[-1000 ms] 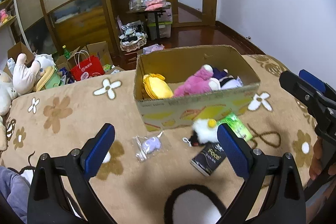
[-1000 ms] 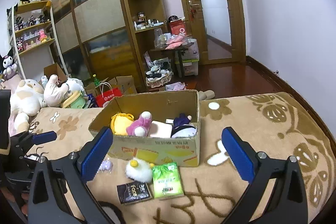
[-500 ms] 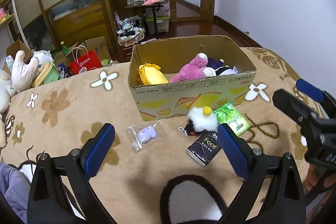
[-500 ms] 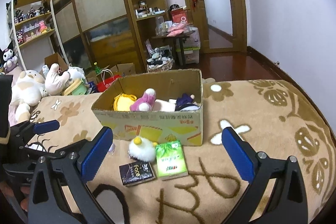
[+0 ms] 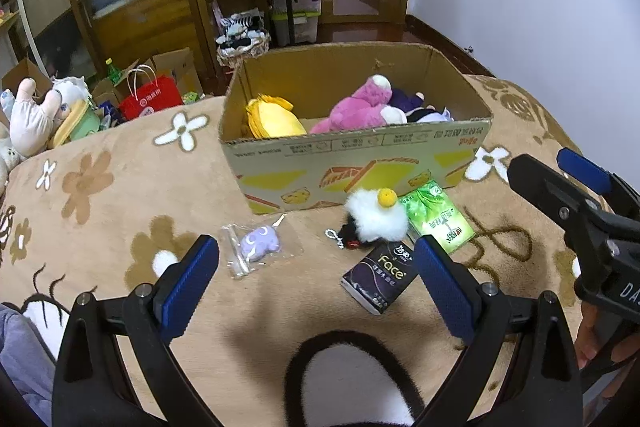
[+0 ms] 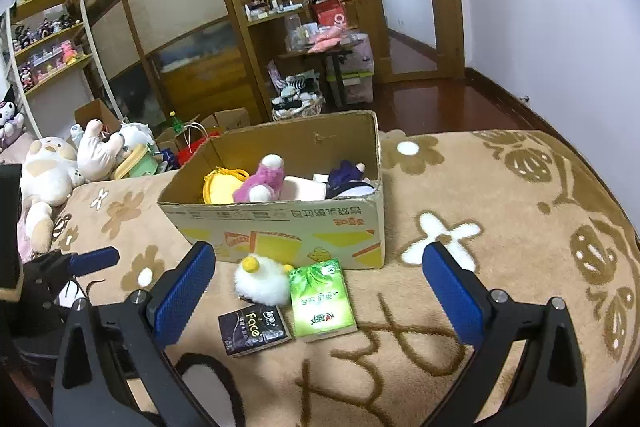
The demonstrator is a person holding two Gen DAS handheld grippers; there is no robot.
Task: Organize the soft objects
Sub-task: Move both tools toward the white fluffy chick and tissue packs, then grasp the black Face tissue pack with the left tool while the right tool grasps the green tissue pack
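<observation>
An open cardboard box [image 5: 360,163] [image 6: 280,227] stands on the tan flowered blanket and holds a yellow plush [image 5: 272,121], a pink plush [image 5: 356,107] and a purple one. In front of it lie a white fluffy chick keychain [image 5: 376,219] [image 6: 262,281], a green tissue pack [image 5: 438,221] [image 6: 322,299], a dark "Face" tissue pack [image 5: 380,277] [image 6: 252,327] and a bagged lilac charm [image 5: 260,247]. My left gripper [image 5: 316,283] is open and empty, above the blanket just short of these items. My right gripper [image 6: 320,299] is open and empty, over the tissue packs.
Large plush toys [image 6: 48,183] lie at the blanket's left edge. Beyond the blanket are a red shopping bag [image 5: 150,97], cardboard boxes, shelves and a small table with a basket [image 6: 298,103]. A white wall runs along the right.
Both grippers have moved down and in towards the items before the box, so box and items look larger and nearer. Both stay open. Nothing on the blanket has moved.
</observation>
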